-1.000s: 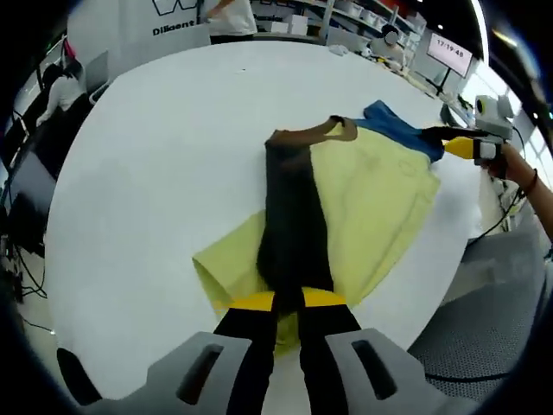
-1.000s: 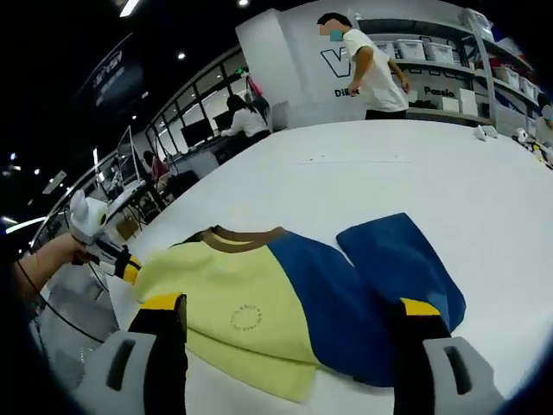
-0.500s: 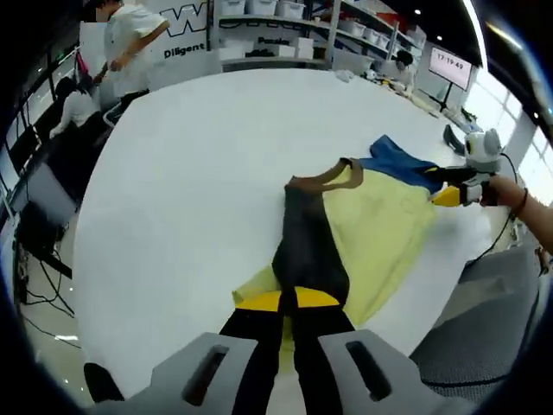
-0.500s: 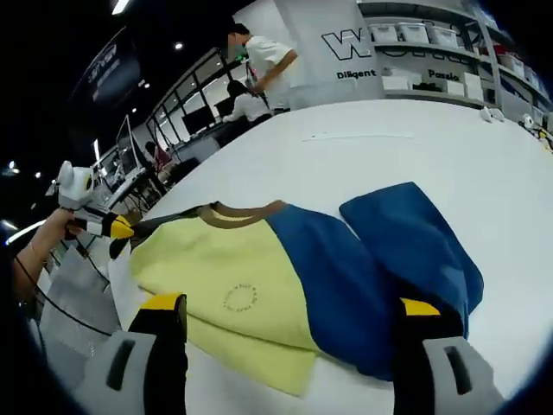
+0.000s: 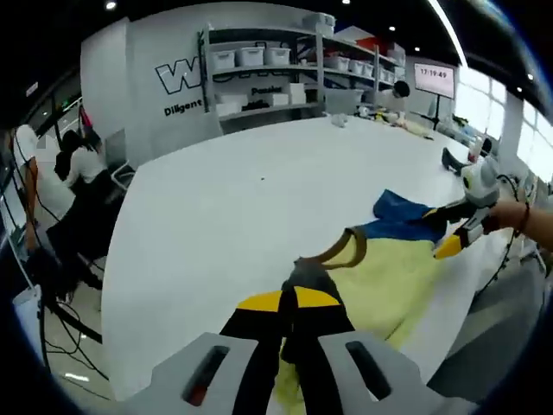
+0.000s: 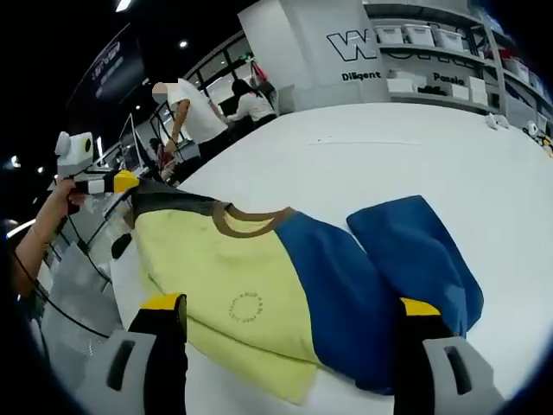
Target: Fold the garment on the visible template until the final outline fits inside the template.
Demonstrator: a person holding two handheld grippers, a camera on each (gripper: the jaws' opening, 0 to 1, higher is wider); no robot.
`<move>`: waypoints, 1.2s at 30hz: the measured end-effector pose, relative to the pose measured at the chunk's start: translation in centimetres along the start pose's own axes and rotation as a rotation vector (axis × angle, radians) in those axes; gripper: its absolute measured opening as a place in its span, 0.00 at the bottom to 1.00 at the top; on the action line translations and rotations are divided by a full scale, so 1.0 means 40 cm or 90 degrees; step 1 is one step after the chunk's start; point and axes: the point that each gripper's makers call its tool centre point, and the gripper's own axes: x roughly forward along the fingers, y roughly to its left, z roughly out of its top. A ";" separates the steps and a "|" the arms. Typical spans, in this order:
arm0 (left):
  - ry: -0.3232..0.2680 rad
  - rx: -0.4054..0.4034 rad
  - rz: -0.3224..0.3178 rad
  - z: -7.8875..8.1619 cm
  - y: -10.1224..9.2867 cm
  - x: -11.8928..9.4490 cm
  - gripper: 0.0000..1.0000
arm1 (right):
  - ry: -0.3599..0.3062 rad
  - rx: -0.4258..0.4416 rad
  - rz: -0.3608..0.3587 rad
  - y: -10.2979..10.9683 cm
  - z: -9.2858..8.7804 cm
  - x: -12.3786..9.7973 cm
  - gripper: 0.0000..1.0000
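Lifted since a second ago, the left gripper (image 5: 292, 304) pulled the dark sleeve up off the white table (image 5: 225, 207), jaws pinched on it. Right gripper (image 6: 289, 307) sat spread over the shirt (image 6: 259, 277), holding nothing. Shirt lay flat near the table's front edge, blue sleeve (image 6: 415, 251) folded alongside. Risk, I judged: lifting further could drag the whole shirt crooked. Plenty of bare table behind; little room at the near edge

left gripper (image 5: 292, 304) jaws closed and pinching cloth, right gripper (image 6: 289, 324) jaws spread wide, hand (image 6: 65, 192) raised
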 end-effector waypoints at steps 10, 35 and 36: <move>0.009 0.063 -0.062 0.000 -0.153 -0.007 0.04 | -0.046 0.006 0.048 0.064 0.076 0.004 0.99; 0.125 0.112 -0.214 -0.217 -0.480 0.050 0.03 | -0.038 -0.088 0.189 0.338 0.135 0.108 0.78; 0.126 0.112 -0.216 -0.219 -0.483 0.050 0.03 | -0.032 -0.090 0.190 0.341 0.131 0.116 0.75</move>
